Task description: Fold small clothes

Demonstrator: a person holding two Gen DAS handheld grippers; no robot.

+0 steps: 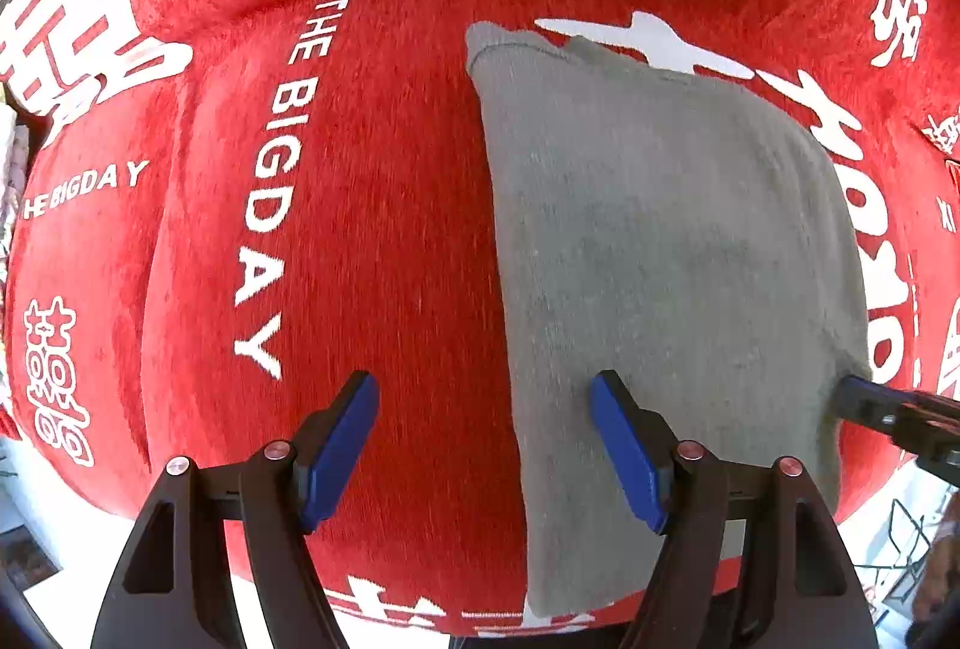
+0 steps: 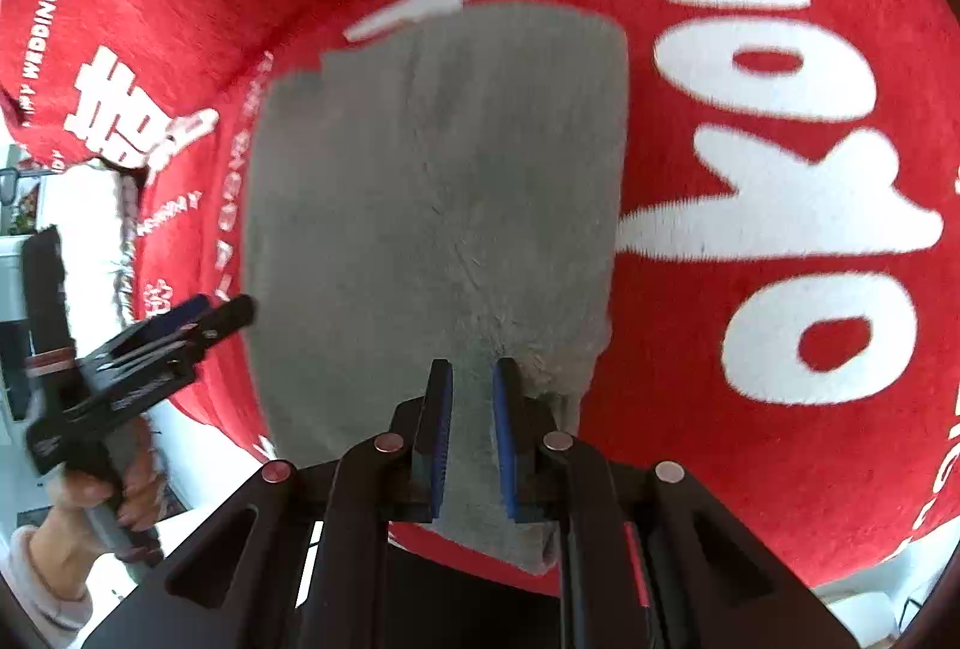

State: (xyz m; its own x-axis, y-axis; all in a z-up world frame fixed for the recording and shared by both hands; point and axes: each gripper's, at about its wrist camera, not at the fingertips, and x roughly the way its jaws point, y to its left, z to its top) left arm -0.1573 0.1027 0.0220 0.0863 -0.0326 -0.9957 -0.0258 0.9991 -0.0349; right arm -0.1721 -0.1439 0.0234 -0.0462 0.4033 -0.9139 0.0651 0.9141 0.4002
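The soft, limp grey knitted garment [image 1: 660,241] lies flat on the red plush cover with white lettering [image 1: 384,205], its six-o'clock hem pinched by the right tongs [image 2: 471,409] while the left tongs [image 1: 483,448] stand spread over its nine-o'clock edge, the natural next hold.

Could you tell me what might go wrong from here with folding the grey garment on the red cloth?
1. The right tongs pinch only a small bunch at the near edge of the grey garment, so the fabric may slip out or fold crookedly.
2. The left tongs stand open and hold nothing, so that side of the garment can drag or bunch.
3. The red printed cloth underneath is soft, so the tongs could snag it.
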